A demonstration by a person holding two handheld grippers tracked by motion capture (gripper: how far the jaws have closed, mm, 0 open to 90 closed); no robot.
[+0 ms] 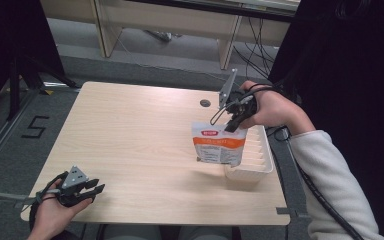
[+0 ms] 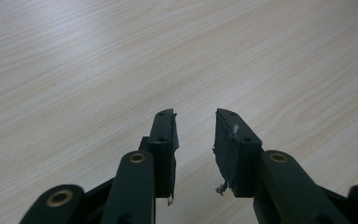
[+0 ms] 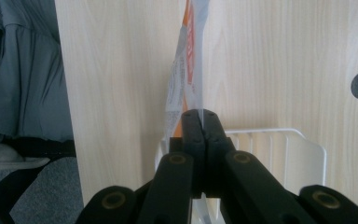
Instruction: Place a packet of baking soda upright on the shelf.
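A white and orange pouch (image 1: 218, 145) hangs upright above the left edge of a white slatted tray (image 1: 260, 155) at the table's right side. My right gripper (image 1: 232, 124) is shut on the pouch's top edge; in the right gripper view the pouch (image 3: 186, 79) runs edge-on away from the closed jaws of the right gripper (image 3: 201, 114). My left gripper (image 1: 94, 192) rests low at the table's front left corner. In the left gripper view the left gripper (image 2: 195, 114) stands open with only bare wood between its pads.
The light wooden table (image 1: 130, 135) has a round cable hole (image 1: 205, 103) near its far edge. Pale cabinets and cables stand on the floor beyond the table. The tray (image 3: 303, 154) sits by the table's right edge.
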